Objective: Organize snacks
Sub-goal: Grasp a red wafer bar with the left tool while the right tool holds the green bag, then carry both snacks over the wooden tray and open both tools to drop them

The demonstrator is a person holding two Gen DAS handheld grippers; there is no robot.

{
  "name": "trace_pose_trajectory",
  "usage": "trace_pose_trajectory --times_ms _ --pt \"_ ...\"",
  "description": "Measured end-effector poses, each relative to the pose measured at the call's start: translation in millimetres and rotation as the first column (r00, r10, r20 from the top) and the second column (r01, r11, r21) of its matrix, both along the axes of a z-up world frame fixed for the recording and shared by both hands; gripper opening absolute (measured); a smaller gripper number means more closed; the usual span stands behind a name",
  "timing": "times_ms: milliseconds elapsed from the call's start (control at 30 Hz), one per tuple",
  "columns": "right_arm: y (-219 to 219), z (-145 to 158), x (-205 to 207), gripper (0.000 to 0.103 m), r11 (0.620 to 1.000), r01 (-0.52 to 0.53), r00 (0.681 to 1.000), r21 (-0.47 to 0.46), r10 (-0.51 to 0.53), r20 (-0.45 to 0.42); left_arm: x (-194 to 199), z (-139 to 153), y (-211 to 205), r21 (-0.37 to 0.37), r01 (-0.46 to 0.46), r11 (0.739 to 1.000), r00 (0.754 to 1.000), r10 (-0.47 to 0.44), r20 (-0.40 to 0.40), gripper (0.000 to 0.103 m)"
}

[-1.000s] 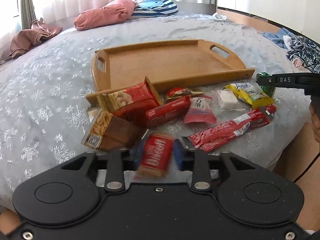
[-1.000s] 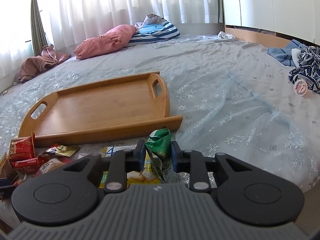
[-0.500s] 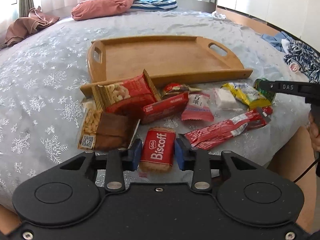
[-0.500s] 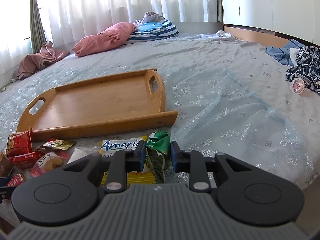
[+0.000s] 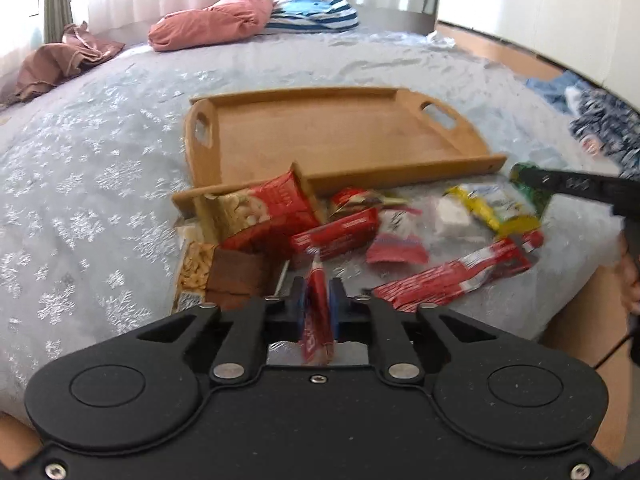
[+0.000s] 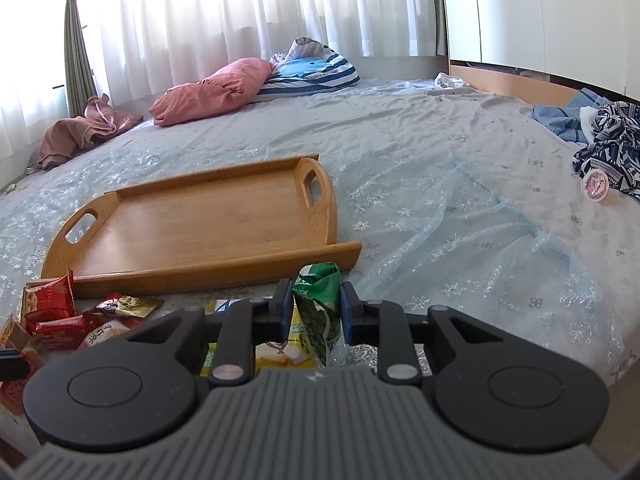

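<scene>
Red biscuit packet (image 5: 318,312) stands on edge between the left tool (image 5: 318,300) pads, jaws closing on it, tool angled down at the bed's near edge. Right tool (image 6: 316,306), narrow, grips a green packet (image 6: 320,304) just short of the empty wooden tray (image 6: 208,220). Other snacks scattered beside the tray on the snowflake bedspread (image 6: 440,200); pink pillow (image 6: 212,92) and white curtains (image 6: 240,20) beyond.

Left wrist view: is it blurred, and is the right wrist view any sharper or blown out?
Left wrist view: motion-smeared, the red biscuit packet and loose snacks unreadable. Right wrist view: sharp on the wooden tray and green packet; curtains overexposed; fisheye bends both.
</scene>
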State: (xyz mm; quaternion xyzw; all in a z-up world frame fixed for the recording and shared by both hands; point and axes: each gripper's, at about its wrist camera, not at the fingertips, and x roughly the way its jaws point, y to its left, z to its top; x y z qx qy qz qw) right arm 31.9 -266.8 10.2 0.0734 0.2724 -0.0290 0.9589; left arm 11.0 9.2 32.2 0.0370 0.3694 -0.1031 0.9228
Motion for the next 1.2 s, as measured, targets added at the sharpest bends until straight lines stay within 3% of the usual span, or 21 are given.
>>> trace_pose_trajectory --times_ms 67,200,233,267,300,467,633,767,933,1200 --pt "0 -1 -1 0.028 1.0 -0.001 1.0 0.002 0.001 -0.003 1 -8 -1 0.018 -0.013 1.0 1.0 0.014 -0.024 0.026" --pt "0 -2 -1 0.028 1.0 0.0 1.0 0.002 0.0 -0.012 0 -16 2 -0.015 -0.02 1.0 0.999 0.019 -0.046 0.029" --pt "0 -3 -2 0.028 1.0 -0.001 1.0 0.002 0.001 -0.013 0 -16 2 -0.016 -0.022 1.0 0.999 0.021 -0.046 0.027" --pt "0 -3 -2 0.028 1.0 -0.001 1.0 0.002 0.001 -0.015 0 -16 3 -0.02 -0.026 0.999 0.999 0.026 -0.045 0.014" --pt "0 -3 -2 0.028 1.0 -0.001 1.0 0.003 0.001 -0.015 0 -14 3 -0.021 -0.032 0.999 0.999 0.031 -0.04 0.006" --pt "1 -3 -3 0.027 1.0 -0.002 1.0 0.003 0.002 -0.006 -6 1 -2 0.013 -0.026 1.0 0.999 0.026 0.024 0.005" --pt "4 3 -2 0.027 1.0 -0.026 1.0 0.009 0.026 0.009 0 19 -2 -0.035 -0.003 0.999 0.999 0.005 0.042 0.005" --pt "7 12 2 0.027 0.998 -0.057 0.998 0.027 0.057 0.023 13 33 -6 -0.031 0.011 0.999 0.998 -0.009 0.07 0.005" --pt "14 20 16 0.027 0.994 -0.105 0.994 0.033 0.104 0.02 42 46 -7 -0.077 0.036 0.996 0.998 -0.031 0.059 0.005" --pt "26 33 49 0.027 0.986 -0.163 0.986 0.036 0.163 0.017 94 59 -13 -0.084 0.031 0.996 0.999 -0.027 0.043 0.005"
